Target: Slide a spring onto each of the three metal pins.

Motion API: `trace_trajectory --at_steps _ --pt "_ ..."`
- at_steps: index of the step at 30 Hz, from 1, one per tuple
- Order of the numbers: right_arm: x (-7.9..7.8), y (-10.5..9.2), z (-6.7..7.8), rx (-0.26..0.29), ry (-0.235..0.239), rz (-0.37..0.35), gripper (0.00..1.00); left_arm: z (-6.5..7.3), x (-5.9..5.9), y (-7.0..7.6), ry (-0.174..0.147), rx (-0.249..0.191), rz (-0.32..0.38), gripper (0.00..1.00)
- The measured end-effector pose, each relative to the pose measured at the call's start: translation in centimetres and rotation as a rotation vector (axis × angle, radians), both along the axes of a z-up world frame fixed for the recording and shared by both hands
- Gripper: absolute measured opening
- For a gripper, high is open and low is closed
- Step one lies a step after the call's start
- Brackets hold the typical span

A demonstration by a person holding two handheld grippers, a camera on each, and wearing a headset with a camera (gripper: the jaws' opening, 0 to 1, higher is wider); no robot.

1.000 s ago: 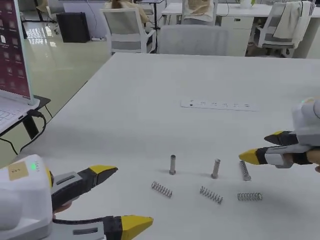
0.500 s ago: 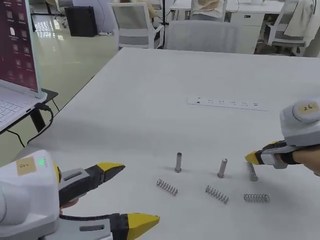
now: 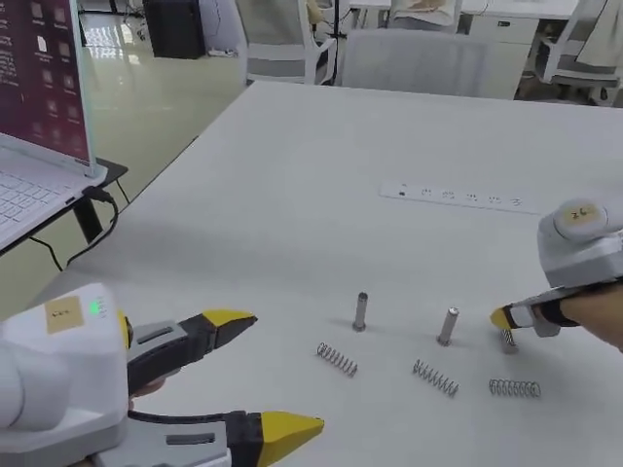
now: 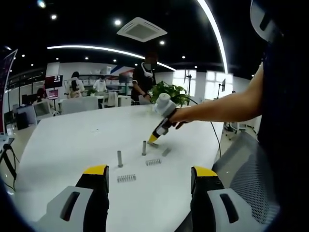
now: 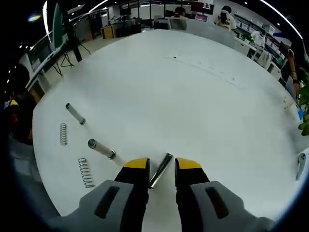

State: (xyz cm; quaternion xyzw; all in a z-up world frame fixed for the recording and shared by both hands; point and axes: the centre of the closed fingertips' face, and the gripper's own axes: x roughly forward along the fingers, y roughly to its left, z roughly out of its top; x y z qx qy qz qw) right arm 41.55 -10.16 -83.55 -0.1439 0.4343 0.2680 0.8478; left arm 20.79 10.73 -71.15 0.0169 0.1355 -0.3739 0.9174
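The right hand-held gripper [image 5: 161, 164] is open. Its two yellow-tipped jaws stand either side of the right pin [image 5: 161, 170], the last in the row, and the right gripper view shows a gap along both sides of the shaft. Whether a jaw touches the pin's foot I cannot tell. In the head view that jaw tip covers most of this pin. The left hand-held gripper [image 3: 261, 373] hangs at the near left of the white bench [image 3: 292, 195], jaws spread wide with nothing between them, well apart from the parts. The left pin [image 3: 360, 311] and the middle pin [image 3: 448, 326] stand upright and bare. Three springs lie flat just in front of the pins, each apart from its pin: the left spring [image 3: 337, 359], the middle spring [image 3: 435, 377] and the right spring [image 3: 514, 388]. Farther back a white power strip [image 3: 458, 197] lies across the bench, well apart from the row. An open laptop [image 3: 39, 107] sits off the bench's left edge, and office chairs [image 3: 282, 39] stand beyond its far edge.
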Motion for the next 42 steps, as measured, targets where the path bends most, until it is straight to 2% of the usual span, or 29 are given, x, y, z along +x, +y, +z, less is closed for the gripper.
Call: trace_trajectory --at_steps 5,6,9,13,15,17,18,21,23,27,31,35,39,42 --pt "0.4 -0.3 -0.4 -0.043 0.019 -0.036 0.18 0.1 0.0 0.0 0.001 -0.007 0.0 0.65" --pt "1.0 -0.5 -0.7 -0.046 0.025 -0.043 0.17 0.1 0.1 0.0 0.0 -0.01 0.001 0.65" --pt "1.6 -1.0 -1.2 -0.08 0.042 -0.057 0.16 0.1 0.1 0.1 0.001 -0.015 0.001 0.65" --pt "2.4 -1.0 -1.9 -0.078 0.065 -0.077 0.13 0.1 0.0 0.1 0.001 -0.015 -0.002 0.65" --pt "2.1 -1.1 -2.4 -0.102 0.078 -0.068 0.1 0.1 0.0 0.0 0.001 -0.017 -0.004 0.64" --pt "2.2 -0.9 -2.9 -0.101 0.075 -0.07 0.09 0.2 0.0 0.0 0.0 -0.018 -0.004 0.64" --pt "2.0 -0.9 -2.8 -0.084 0.072 -0.085 0.08 0.2 0.0 0.0 0.0 -0.018 -0.004 0.64" --pt "1.8 -0.8 -2.7 -0.086 0.068 -0.082 0.06 0.1 0.0 0.0 0.001 -0.017 -0.007 0.64" --pt "1.9 -0.8 -2.9 -0.075 0.073 -0.099 0.06 0.1 -0.1 -0.1 0.002 -0.014 -0.01 0.64" --pt "1.2 -0.7 -2.7 -0.057 0.088 -0.104 0.05 0.1 -0.1 -0.1 0.001 -0.014 -0.009 0.64" --pt "0.6 -0.7 -2.0 -0.015 0.084 -0.112 0.05 0.2 -0.1 -0.1 -0.001 -0.019 -0.011 0.64" --pt "-0.3 -0.7 -0.6 0.025 0.055 -0.112 0.05 0.2 -0.2 -0.3 -0.002 -0.013 -0.02 0.64" --pt "-1.4 -0.6 0.5 0.059 0.028 -0.099 0.05 0.1 -0.3 -0.4 -0.002 -0.01 -0.026 0.64" --pt "-3.0 -0.3 1.6 0.083 -0.002 -0.094 0.05 0.1 -0.4 -0.6 -0.001 -0.001 -0.034 0.64"
